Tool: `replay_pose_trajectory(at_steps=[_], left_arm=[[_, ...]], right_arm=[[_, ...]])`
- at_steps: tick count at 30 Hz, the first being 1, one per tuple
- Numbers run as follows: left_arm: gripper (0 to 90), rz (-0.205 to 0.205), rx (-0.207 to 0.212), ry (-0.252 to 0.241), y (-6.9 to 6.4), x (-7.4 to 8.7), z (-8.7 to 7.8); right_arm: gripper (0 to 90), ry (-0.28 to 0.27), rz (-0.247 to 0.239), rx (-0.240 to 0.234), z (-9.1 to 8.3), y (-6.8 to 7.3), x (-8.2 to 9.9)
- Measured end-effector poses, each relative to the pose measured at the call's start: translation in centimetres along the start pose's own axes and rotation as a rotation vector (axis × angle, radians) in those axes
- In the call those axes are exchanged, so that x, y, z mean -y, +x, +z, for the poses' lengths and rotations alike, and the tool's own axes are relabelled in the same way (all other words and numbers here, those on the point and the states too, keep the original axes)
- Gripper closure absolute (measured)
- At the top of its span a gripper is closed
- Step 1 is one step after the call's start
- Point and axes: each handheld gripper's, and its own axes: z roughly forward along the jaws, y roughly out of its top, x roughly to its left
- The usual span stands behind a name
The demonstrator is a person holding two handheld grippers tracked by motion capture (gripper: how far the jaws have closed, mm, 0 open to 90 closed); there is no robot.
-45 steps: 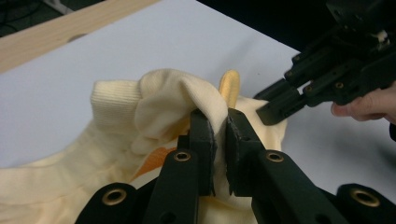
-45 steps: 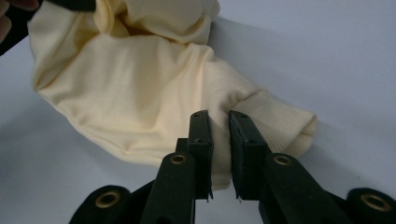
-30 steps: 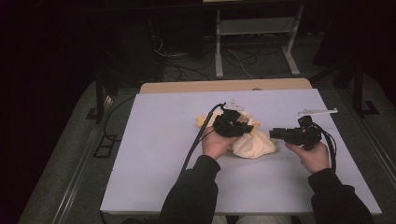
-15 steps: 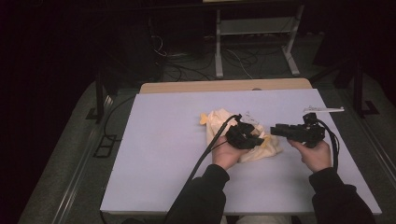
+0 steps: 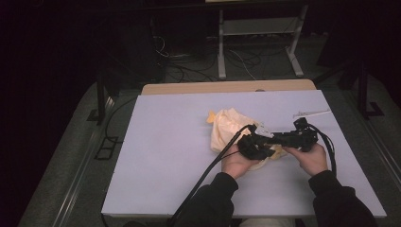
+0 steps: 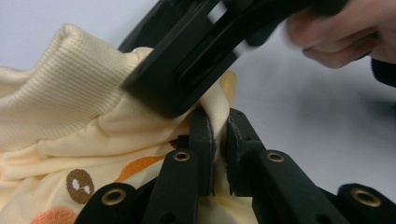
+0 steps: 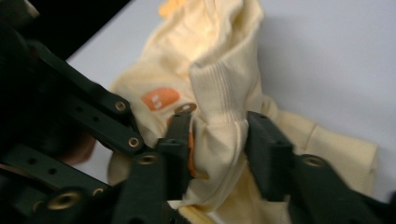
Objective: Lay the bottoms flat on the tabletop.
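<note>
Garment (image 5: 227, 126) crumpled, lengthwise near-right to far-left

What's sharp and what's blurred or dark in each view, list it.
High view: lit table sharp, floor around it nearly black. Left gripper view: cream garment ribbing crisp, the left gripper shut on a fold of it; the right gripper close ahead and the hand are soft. Right gripper view: blurred overall, the right gripper's jaws around bunched cloth, dark corner at upper left.
</note>
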Motion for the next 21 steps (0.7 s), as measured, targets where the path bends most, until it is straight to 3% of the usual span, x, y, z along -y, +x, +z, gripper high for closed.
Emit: replay_pose_trajectory(at_steps=[3, 5, 10, 13, 18, 21], left_arm=[[80.3, -0.001, 0.002, 0.002, 0.0, 0.1, 0.1], [78.3, -0.001, 0.014, 0.003, 0.0, 0.1, -0.2], [75.4, 0.020, 0.041, 0.002, 0.3, -0.2, -2.1], [69.8, 0.028, 0.022, -0.011, 0.7, -0.3, -3.8], [60.8, 0.004, -0.017, -0.040, 2.0, -0.4, -6.4], [51.9, -0.012, -0.074, -0.038, 2.8, -0.1, -7.6]], right_arm=[[75.6, 0.042, -0.035, 0.026, 0.4, 0.3, 0.0], [77.2, 0.051, -0.058, 0.047, 0.3, 0.5, -0.2], [77.7, 0.055, -0.044, 0.078, 0.0, 0.1, -0.2], [77.7, 0.051, -0.040, 0.088, -0.1, -0.2, -0.2], [77.6, 0.035, -0.048, 0.115, -0.2, -0.3, -0.1], [77.6, 0.033, -0.044, 0.123, 0.0, -0.4, -0.1]])
